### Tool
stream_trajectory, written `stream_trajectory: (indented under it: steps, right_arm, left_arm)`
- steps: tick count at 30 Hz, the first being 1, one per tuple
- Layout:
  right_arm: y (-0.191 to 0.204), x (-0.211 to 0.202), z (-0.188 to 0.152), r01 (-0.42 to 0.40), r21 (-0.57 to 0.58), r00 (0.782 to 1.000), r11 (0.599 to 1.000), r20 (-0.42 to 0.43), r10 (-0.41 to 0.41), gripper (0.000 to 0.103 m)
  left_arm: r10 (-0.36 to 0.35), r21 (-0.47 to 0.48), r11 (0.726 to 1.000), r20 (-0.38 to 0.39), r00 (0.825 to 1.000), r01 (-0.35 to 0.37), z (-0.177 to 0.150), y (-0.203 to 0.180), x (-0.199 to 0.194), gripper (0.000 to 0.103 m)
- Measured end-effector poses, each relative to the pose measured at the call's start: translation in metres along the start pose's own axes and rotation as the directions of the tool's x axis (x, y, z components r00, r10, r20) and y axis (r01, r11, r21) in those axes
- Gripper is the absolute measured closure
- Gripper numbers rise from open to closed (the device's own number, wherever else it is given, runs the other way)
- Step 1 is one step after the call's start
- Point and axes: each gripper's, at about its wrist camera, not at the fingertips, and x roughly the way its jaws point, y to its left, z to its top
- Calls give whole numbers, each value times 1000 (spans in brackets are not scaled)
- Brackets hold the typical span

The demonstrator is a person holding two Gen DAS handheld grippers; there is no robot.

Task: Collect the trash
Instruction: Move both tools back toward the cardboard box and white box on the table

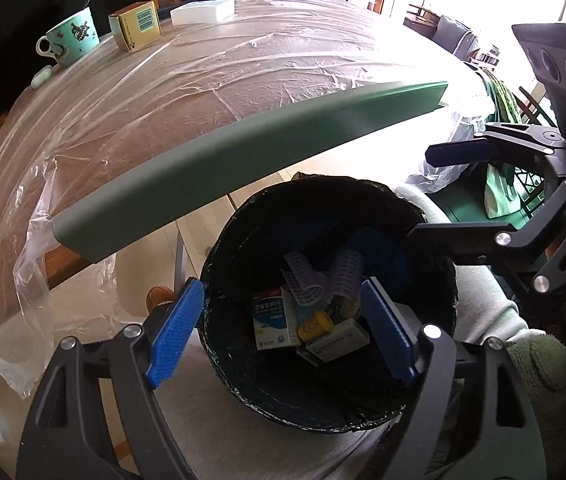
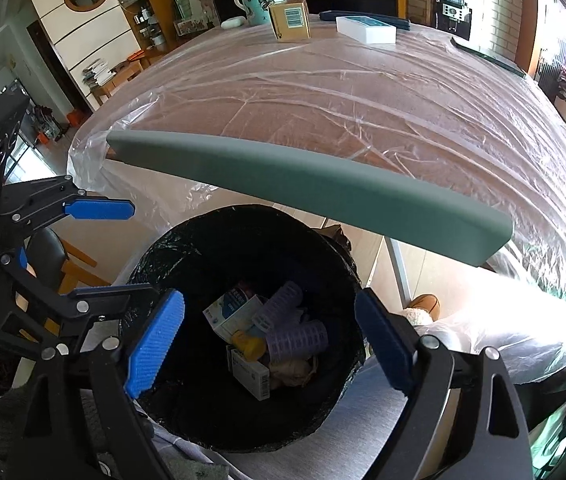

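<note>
A black-lined bin (image 1: pixel 243 248) stands on the floor just below the table edge, and both grippers hang over its mouth. At its bottom lie purple hair rollers (image 1: pixel 303 280), a blue-and-white medicine box (image 1: pixel 271 318), a yellow cap (image 1: pixel 315 326) and a white carton (image 1: pixel 339 340). My left gripper (image 1: pixel 283 332) is open, with only the bin's contents showing far below its blue pads. In the right wrist view the bin (image 2: pixel 203 248) shows the same rollers (image 2: pixel 297 336) plus crumpled paper (image 2: pixel 293 370). My right gripper (image 2: pixel 269 340) is open too, holding nothing.
A table (image 1: pixel 203 80) under clear plastic sheet has a green foam edge guard (image 1: pixel 243 160) overhanging the bin. At its far end stand a mug (image 1: pixel 71 36), a yellow box (image 1: pixel 135 26) and a white box (image 1: pixel 203 10). A grey sleeve (image 1: pixel 483 300) lies beside the bin.
</note>
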Motion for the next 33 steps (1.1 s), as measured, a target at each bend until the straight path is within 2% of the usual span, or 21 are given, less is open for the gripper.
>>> stream_trajectory:
  steps: [5, 7, 9, 11, 12, 13, 14, 15, 16, 17, 18, 22, 25, 30, 33]
  right_arm:
    - [1, -8, 0, 13, -5, 1000, 1000, 17, -13, 16]
    - [2, -19, 1, 18, -16, 999, 1000, 47, -18, 16]
    - [4, -38, 4, 13, -37, 994, 999, 106, -9, 16]
    - [6, -63, 12, 30, -63, 980, 998, 199, -17, 16]
    - [6, -76, 17, 47, -72, 967, 996, 252, -27, 14]
    - [4, -92, 25, 74, -68, 943, 995, 330, -48, 4]
    - [2, -108, 31, 101, -53, 902, 993, 425, -69, 4]
    - [-1, -116, 36, 111, -44, 876, 993, 476, -77, 4]
    - [-5, -126, 44, 121, -28, 837, 992, 540, -87, 4]
    - [-9, -128, 52, 122, -20, 826, 992, 556, -90, 4]
    - [-15, -127, 67, 118, -12, 823, 993, 561, -91, 4]
    - [-37, -101, 113, 160, 44, 860, 986, 484, -161, 4]
    - [-54, -70, 150, 215, 33, 885, 976, 417, -208, 4]
    - [-91, -18, 201, 186, 48, 932, 981, 309, -191, 4]
    - [-102, 7, 222, 193, 42, 944, 980, 264, -197, 4]
  left_arm:
    - [14, -6, 1000, 5, 1000, -14, 2, -1, -5, 20]
    - [-9, -32, 999, 10, 1000, 9, 4, 0, -13, 20]
    - [-88, -65, 994, 65, 994, 92, 9, 5, -35, 20]
    - [-89, -69, 993, 141, 986, 99, 17, 9, -60, 20]
    - [-65, -70, 994, 195, 979, 80, 24, 12, -76, 17]
    - [-40, -75, 995, 245, 969, 60, 30, 16, -89, 5]
    - [-5, -90, 995, 314, 950, 35, 38, 21, -104, 1]
    - [21, -105, 994, 372, 928, 19, 43, 26, -114, 1]
    - [46, -122, 993, 419, 907, 6, 49, 31, -121, 1]
    - [70, -141, 990, 439, 896, -9, 55, 37, -124, 1]
    - [99, -162, 986, 431, 897, -31, 66, 43, -123, 1]
    - [86, -201, 979, 376, 923, -9, 106, 71, -101, 1]
    - [69, -237, 971, 322, 944, 10, 137, 92, -78, 1]
    - [57, -285, 958, 252, 966, 18, 178, 121, -36, 1]
    - [69, -320, 947, 218, 973, 5, 200, 135, -13, 1]
